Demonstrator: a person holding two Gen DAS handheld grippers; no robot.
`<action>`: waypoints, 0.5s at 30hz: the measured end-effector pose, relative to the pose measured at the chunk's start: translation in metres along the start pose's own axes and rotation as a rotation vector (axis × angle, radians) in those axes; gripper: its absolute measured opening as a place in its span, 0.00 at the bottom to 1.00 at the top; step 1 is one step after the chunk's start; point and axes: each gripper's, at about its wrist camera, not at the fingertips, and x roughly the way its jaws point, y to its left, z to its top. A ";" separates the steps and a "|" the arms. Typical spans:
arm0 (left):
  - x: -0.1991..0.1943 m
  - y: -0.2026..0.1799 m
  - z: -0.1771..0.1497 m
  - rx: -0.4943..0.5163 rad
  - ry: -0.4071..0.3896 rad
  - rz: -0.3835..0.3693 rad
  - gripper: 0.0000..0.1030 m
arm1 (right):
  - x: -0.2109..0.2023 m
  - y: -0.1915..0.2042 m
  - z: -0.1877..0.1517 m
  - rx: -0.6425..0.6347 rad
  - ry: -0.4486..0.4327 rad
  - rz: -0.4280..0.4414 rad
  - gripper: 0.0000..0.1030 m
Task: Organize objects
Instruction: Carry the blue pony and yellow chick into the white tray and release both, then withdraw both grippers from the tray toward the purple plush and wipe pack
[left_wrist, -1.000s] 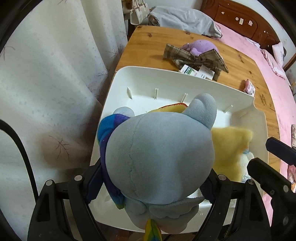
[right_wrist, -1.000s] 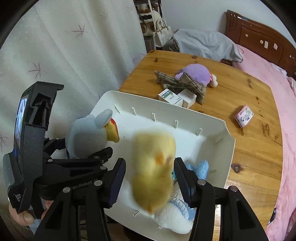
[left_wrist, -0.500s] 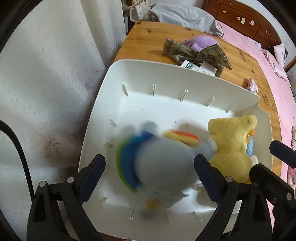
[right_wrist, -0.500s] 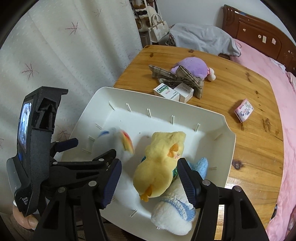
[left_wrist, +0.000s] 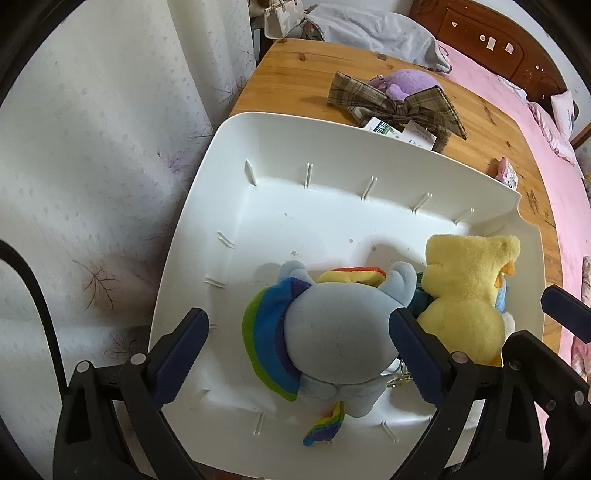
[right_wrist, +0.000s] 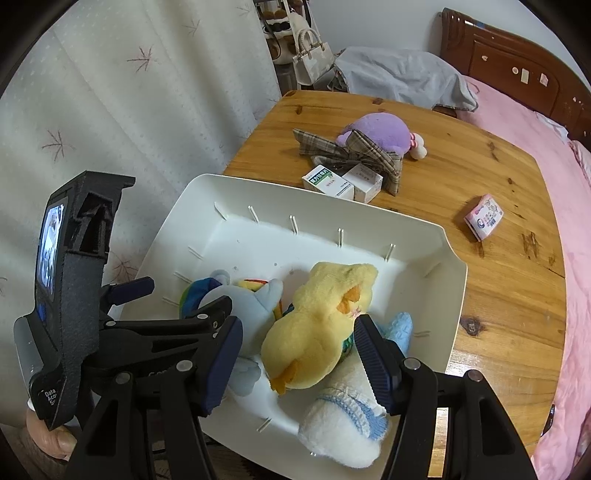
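Resting in white tray, grey pony plush, yellow duck plush

The far half of the white tray is lying bare, leaving a claw room to come down there. The near right part is being crowded by the grey rainbow plush, the yellow plush and a white plush. Beyond the rim, two small boxes and a plaid bow are blocking the table; a curtain is hanging along the left.
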 end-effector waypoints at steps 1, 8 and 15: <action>-0.001 0.000 0.000 0.007 0.000 0.000 0.96 | 0.000 0.000 0.000 0.002 0.000 -0.001 0.62; -0.001 -0.003 0.000 0.021 0.007 -0.001 0.96 | -0.001 -0.003 -0.001 0.009 -0.001 -0.002 0.62; -0.013 -0.008 0.007 0.052 -0.006 -0.011 0.96 | -0.009 -0.011 0.000 0.022 -0.031 -0.008 0.62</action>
